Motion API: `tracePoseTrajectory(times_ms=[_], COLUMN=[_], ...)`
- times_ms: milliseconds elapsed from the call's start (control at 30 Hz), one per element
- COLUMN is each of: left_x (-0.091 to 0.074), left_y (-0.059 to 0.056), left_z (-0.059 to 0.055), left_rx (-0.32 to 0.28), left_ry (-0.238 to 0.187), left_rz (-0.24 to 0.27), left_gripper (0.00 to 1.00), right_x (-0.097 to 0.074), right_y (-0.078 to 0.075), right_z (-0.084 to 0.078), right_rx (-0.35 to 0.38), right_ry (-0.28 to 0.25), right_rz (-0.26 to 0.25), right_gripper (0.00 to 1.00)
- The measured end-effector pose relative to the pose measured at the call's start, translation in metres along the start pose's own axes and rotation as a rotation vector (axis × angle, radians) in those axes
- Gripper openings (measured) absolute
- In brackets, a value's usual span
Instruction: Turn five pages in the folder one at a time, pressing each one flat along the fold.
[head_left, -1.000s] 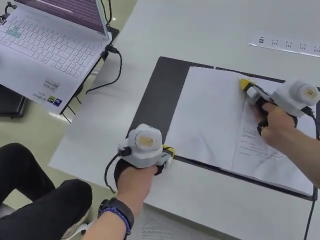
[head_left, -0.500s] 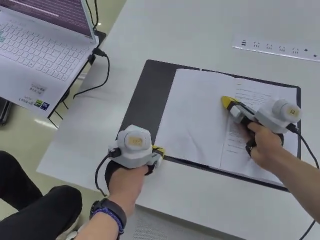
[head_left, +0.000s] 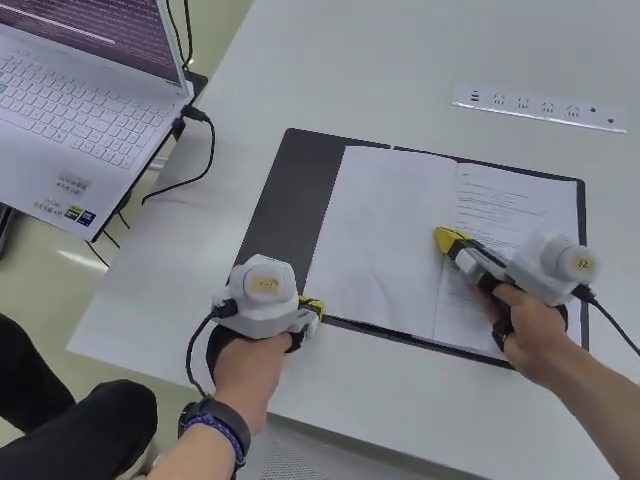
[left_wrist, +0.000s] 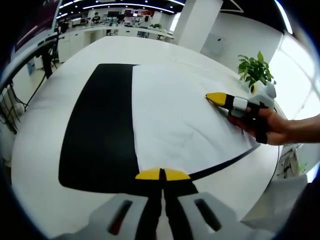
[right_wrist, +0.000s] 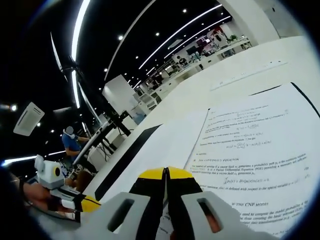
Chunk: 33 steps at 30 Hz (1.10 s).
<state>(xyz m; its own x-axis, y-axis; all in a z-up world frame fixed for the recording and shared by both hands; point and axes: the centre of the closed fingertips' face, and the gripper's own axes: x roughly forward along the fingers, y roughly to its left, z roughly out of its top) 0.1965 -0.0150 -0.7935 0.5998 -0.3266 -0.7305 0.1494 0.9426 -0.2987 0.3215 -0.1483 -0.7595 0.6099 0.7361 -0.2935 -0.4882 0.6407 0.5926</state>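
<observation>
The folder (head_left: 285, 205) lies open on the tabletop (head_left: 400, 60), with a turned page (head_left: 385, 240) on its left half. The right tongs (head_left: 442, 238), pressed together, bear on its fold, likely flattening that page. The left tongs (head_left: 314, 305), likewise together, sit at its near edge; how many turns remain is unclear.

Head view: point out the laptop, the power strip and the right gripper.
laptop (head_left: 70, 110), head view, on its keyboard.
power strip (head_left: 540, 108), head view, middle of its top face.
right gripper (head_left: 447, 240), head view, between its yellow fingertips.
</observation>
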Motion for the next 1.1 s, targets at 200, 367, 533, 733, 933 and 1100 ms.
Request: tracePoseTrajectory(times_ms=[200,367,533,733,933,1100], left_x=[0.0,-0.001,-0.002,-0.002,-0.003,-0.004], left_y=[0.0,0.0,0.001,0.001,0.001,0.001], left_z=[0.0,0.0,-0.001,-0.001,-0.002,-0.002], left_rx=[-0.01,-0.017,-0.02,-0.023,-0.039,-0.041], left_ry=[-0.005,-0.009,-0.017,-0.027,-0.034,-0.04], left_rz=[0.0,-0.003,-0.004,-0.005,-0.008,-0.011], left_gripper=[0.0,0.0,0.0,0.0,0.0,0.0], right_x=[-0.012,-0.022,-0.028,-0.036,-0.045,-0.052], right_y=[0.011,0.016,0.015,0.021,0.028,0.033], right_z=[-0.017,-0.028,-0.037,-0.049,-0.063,-0.072], right_rx=[0.005,0.005,0.009,0.014,0.017,0.017], right_ry=[0.029,0.046,0.065,0.078,0.09,0.099], right_rz=[0.027,0.037,0.046,0.049,0.054,0.059], right_gripper=[0.0,0.0,0.0,0.0,0.0,0.0])
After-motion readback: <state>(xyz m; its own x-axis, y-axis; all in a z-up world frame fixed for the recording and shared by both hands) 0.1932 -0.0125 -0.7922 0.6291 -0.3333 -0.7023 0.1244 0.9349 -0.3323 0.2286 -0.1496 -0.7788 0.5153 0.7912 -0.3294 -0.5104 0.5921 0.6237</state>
